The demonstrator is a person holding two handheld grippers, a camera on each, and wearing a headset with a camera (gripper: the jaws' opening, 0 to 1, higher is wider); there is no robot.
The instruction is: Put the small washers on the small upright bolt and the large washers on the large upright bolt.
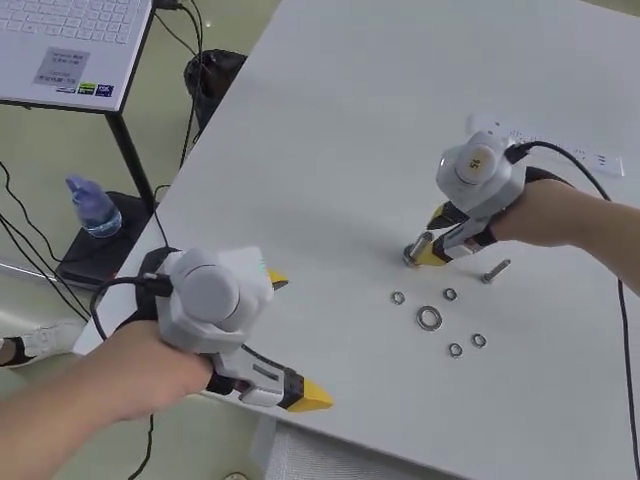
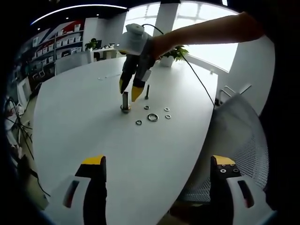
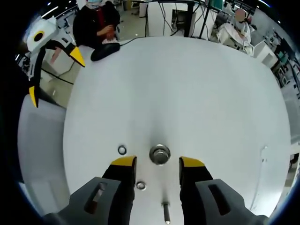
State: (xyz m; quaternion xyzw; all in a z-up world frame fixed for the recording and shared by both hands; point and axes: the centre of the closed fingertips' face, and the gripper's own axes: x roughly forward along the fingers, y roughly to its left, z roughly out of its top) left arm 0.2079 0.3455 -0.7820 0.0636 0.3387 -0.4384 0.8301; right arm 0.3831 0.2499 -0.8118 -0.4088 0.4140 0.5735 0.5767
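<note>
Large bolt (image 1: pixel 415 250) stands upright on the white table (image 1: pixel 330 150), and the right gripper (image 1: pixel 432 235) is down at it. Its fingers are part-open, the gap a bit wider than the bolt, with the yellow tips either side of the bolt's top. Can't tell if either tip touches it. In the right gripper view the bolt sits just ahead of the gap.

Small bolt (image 1: pixel 495 270) is just beside the large one and reads as upright in the left gripper view.

Washers lie flat and loose on the table near the bolts. One large washer (image 1: pixel 429 319) is in the middle, with four small washers (image 1: pixel 398 297) scattered around it.

The left gripper (image 1: pixel 293 340) is at the near table edge, well apart from the parts, fingers spread wide and gripping nothing.
</note>
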